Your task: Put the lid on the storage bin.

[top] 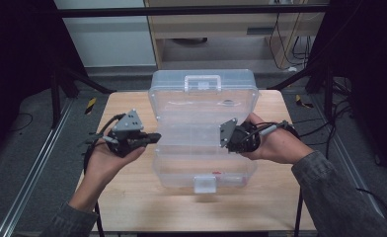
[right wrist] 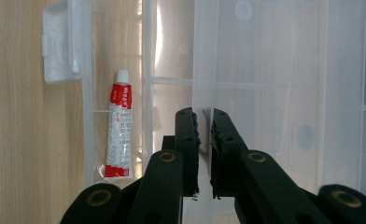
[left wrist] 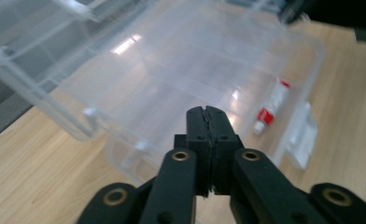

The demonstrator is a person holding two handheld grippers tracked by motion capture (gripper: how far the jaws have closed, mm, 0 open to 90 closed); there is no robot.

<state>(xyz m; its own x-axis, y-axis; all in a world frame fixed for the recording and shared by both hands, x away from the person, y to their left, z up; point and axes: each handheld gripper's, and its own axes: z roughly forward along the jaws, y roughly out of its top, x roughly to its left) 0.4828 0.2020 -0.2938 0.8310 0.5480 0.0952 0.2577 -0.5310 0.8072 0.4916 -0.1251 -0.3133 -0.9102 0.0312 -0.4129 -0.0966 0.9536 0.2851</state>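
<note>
1. The left gripper (top: 152,137) is hovering clenched and empty beside the clear box's (top: 179,148) left wall.
2. The red-and-white tube (right wrist: 118,132) is lying in the box's near compartment, its long axis running along the front wall.
3. The right gripper (right wrist: 204,135), jaws pinching the box's wall, is sitting nearer.

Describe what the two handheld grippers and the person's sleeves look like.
Both the left gripper and right gripper are black, each topped by a grey three-cornered plate and trailing black cables. Their fingers are flat black pads on arms with brass-ringed pivots. The sleeves are dark grey.
</note>
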